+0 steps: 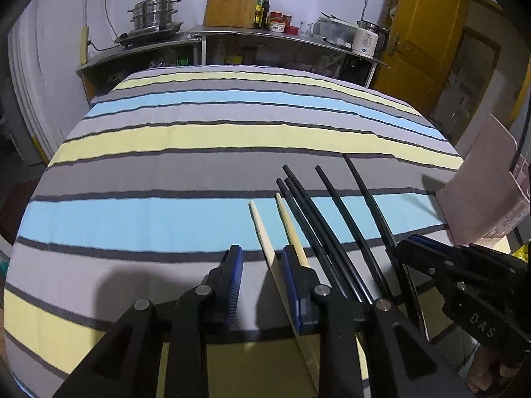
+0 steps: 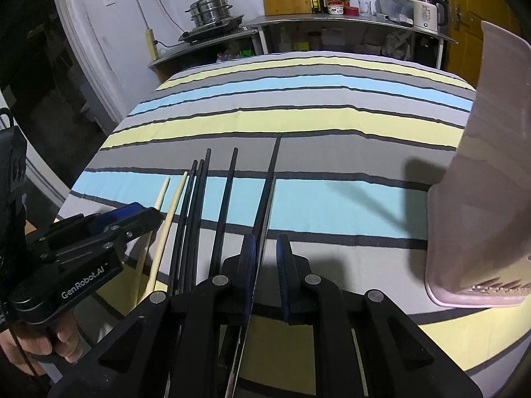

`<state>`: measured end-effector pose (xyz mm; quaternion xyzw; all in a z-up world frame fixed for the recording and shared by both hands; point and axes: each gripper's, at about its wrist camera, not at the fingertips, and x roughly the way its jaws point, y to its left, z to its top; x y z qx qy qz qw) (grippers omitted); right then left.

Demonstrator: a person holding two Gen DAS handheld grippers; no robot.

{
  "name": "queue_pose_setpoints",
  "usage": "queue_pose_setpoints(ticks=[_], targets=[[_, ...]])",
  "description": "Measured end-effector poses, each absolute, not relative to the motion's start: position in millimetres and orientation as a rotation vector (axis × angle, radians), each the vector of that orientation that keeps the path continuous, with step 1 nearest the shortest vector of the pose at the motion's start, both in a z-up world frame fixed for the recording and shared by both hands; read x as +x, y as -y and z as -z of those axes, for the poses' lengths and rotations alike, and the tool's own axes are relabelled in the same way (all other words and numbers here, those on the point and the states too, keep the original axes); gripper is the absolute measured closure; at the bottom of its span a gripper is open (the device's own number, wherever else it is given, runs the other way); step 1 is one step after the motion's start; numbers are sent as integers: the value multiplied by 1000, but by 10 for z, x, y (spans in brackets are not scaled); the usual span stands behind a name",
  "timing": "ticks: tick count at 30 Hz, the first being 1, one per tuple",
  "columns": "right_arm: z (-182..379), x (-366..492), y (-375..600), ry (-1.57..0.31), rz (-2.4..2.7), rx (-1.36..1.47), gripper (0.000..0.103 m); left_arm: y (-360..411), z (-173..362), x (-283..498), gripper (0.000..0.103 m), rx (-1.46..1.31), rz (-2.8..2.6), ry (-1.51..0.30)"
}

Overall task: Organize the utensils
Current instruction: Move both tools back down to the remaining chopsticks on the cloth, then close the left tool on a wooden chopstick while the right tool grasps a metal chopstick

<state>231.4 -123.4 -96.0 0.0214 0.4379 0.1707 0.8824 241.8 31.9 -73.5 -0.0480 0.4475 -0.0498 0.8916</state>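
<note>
Two pale wooden chopsticks (image 1: pixel 262 229) (image 1: pixel 288 222) and several black chopsticks (image 1: pixel 308 212) lie side by side on the striped cloth (image 1: pixel 166 165). My left gripper (image 1: pixel 262 255) is open astride the leftmost pale chopstick, which sits close to the right pad. In the right wrist view the left gripper (image 2: pixel 146 214) reaches in from the left over the pale chopsticks (image 2: pixel 172 205). My right gripper (image 2: pixel 265 242) straddles the rightmost black chopstick (image 2: pixel 270 179). That stick lies along the left pad, and cloth shows between it and the right pad. The right gripper (image 1: pixel 408 245) also shows low on the right in the left wrist view.
A pink utensil holder (image 2: pixel 474 182) (image 1: pixel 481 179) stands on the cloth to the right of the chopsticks. Beyond the table, a steel counter (image 1: pixel 232 33) carries a steamer pot, a cutting board, bottles and a kettle. A yellow door (image 1: pixel 424 43) is at the right. A person's hand (image 2: pixel 63 335) grips the left tool.
</note>
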Motion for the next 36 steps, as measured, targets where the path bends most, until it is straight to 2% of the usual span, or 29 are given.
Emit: queue_pose_setpoints(ticks=[23, 26, 30, 36], targets=[[982, 2439, 1195, -933, -283, -21, 89, -265, 749, 2560, 79, -53, 89, -932], [983, 2453, 1157, -931, -276, -42, 91, -188, 754, 2575, 82, 5, 71, -935], [978, 2479, 1188, -939, -284, -22, 97, -178, 744, 2622, 96, 8, 72, -944], [855, 2396, 1249, -915, -324, 23, 98, -285, 682, 2611, 97, -60, 90, -949]])
